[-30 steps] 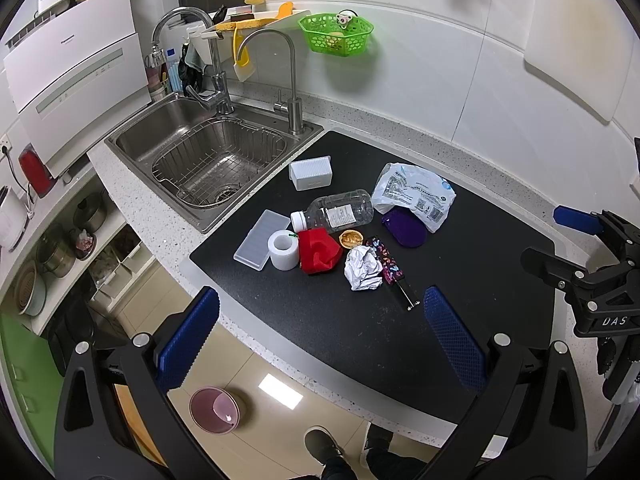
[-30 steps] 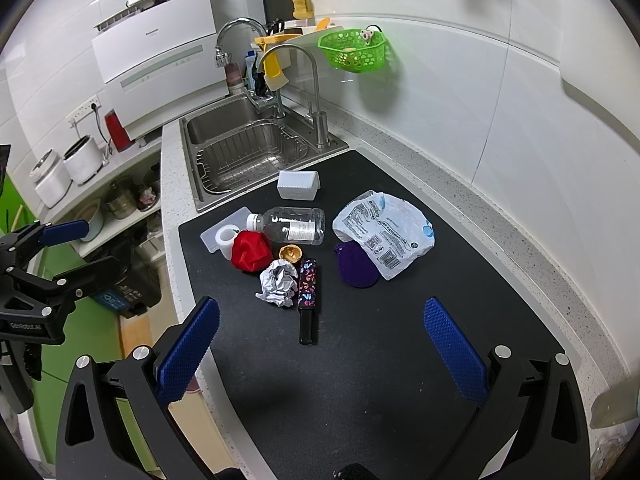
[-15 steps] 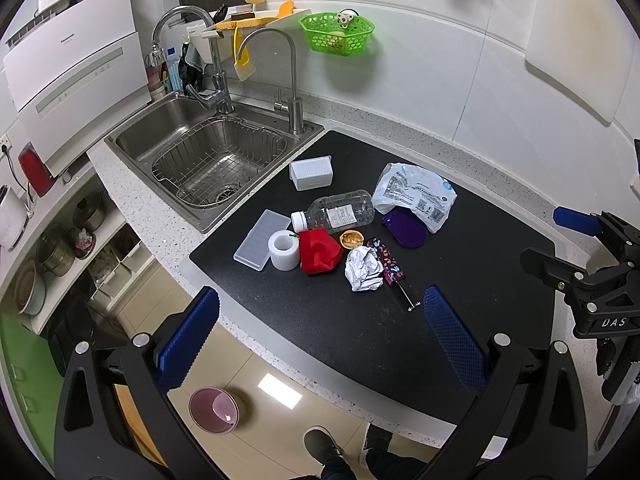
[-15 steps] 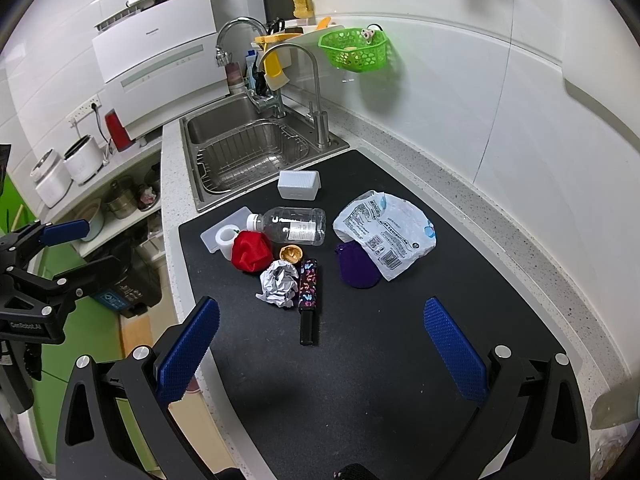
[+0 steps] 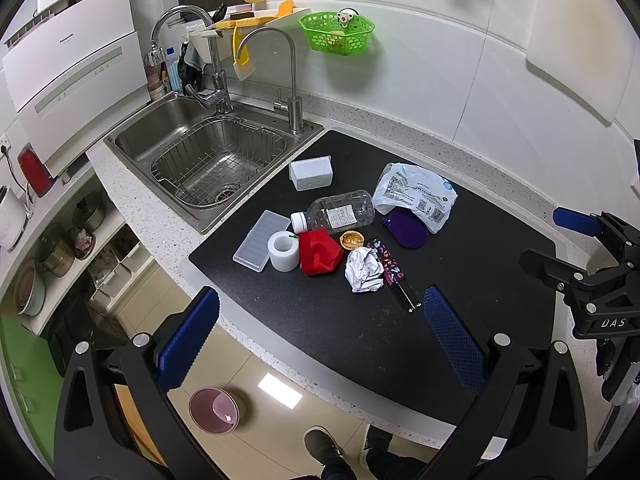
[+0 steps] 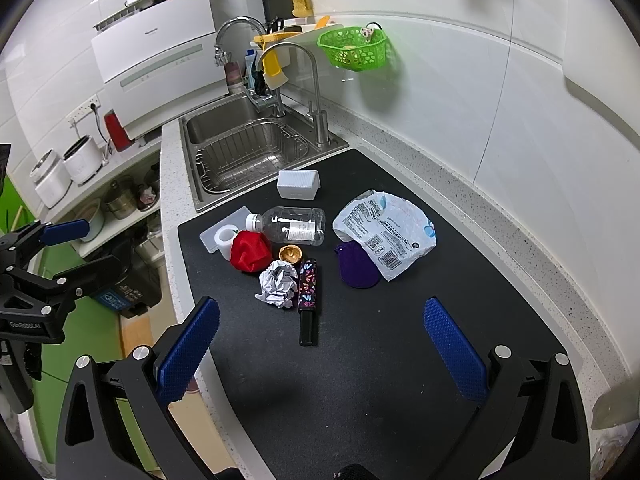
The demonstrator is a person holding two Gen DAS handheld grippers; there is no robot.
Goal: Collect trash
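Observation:
On a black mat (image 5: 340, 332) lies a cluster of items: a crumpled white paper ball (image 5: 364, 270) (image 6: 278, 284), a clear plastic bottle (image 5: 340, 214) (image 6: 292, 224) on its side, a white printed plastic bag (image 5: 416, 196) (image 6: 384, 228), a red pouch (image 5: 318, 252), a purple pouch (image 5: 406, 230), a small orange shell (image 5: 351, 239) and a patterned black stick (image 5: 386, 266) (image 6: 308, 292). My left gripper (image 5: 320, 336) hovers open over the mat's front edge. My right gripper (image 6: 320, 344) is open above the mat's right part. Both hold nothing and stay apart from the items.
A white tape roll (image 5: 283, 250), a clear lid (image 5: 262, 240) and a white box (image 5: 311, 173) also sit on the mat. A steel sink (image 5: 208, 156) with faucets is at the left. A pink bowl (image 5: 214, 410) and a person's shoes (image 5: 320, 444) are on the floor.

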